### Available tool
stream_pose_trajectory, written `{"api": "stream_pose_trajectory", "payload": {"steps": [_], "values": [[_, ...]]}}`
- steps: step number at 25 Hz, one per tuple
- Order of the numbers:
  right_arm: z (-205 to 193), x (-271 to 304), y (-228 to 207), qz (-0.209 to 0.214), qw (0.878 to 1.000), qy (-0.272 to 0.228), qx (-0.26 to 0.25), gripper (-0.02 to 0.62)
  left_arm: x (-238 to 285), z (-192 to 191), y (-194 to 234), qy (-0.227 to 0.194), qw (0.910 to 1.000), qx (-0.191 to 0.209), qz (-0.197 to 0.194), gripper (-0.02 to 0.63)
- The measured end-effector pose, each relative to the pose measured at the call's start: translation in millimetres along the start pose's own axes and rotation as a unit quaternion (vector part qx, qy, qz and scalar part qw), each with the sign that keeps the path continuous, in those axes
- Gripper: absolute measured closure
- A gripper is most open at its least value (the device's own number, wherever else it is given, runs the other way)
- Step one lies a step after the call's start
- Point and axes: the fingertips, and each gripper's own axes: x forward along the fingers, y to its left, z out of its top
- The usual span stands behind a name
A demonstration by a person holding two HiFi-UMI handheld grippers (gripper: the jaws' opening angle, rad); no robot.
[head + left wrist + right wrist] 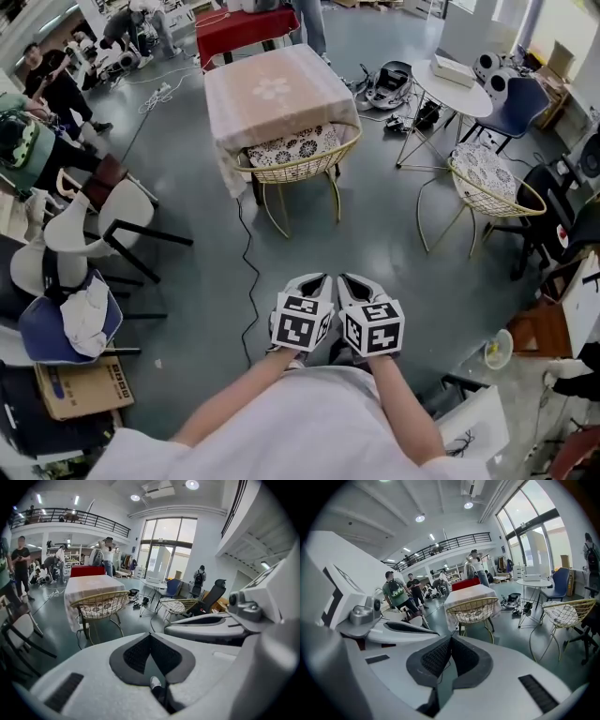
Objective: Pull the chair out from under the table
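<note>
Both grippers sit side by side low in the head view, close to the person's body and well apart from the target. The left gripper (314,281) and the right gripper (354,281) each have their jaws pressed together on nothing; their own views show the dark pads meeting at the tips, left (150,635) and right (450,639), with only floor beyond. The gold wire chair (298,161) with the patterned cushion stands across a stretch of bare grey floor. Its seat is tucked under the near edge of the cloth-covered table (272,89) and its curved back faces the person. Both gripper views look toward that chair back (99,605) (473,609), which suggests the approach is the step in hand and the pull itself is not yet begun. The next move appears to call for closing the gap to the chair, opening at least one gripper's jaws, and setting them over the top rail of the back, so the chair can be drawn straight away from the table. A black cable (249,272) trails over the floor just left of that path, and a second wire chair (487,187) stands off to the right.
</note>
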Motion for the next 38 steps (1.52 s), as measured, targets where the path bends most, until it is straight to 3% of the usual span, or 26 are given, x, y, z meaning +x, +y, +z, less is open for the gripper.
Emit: {"api": "stream_pose_trajectory", "payload": {"steps": [18,27,38], "values": [[62,36,-115,0.054,0.998,0.002,0.012,0.594,88,83,-7,-0.005,0.9967,-0.033,0.075,0.601],[75,48,-131,0.085,0.996,0.015,-0.01,0.594,97,95,1,-0.012,0.9918,-0.056,0.114,0.601],[83,79,-131,0.118,0.991,0.039,-0.05,0.594,115,106,32,-0.025,0.9868,-0.094,0.129,0.601]]}}
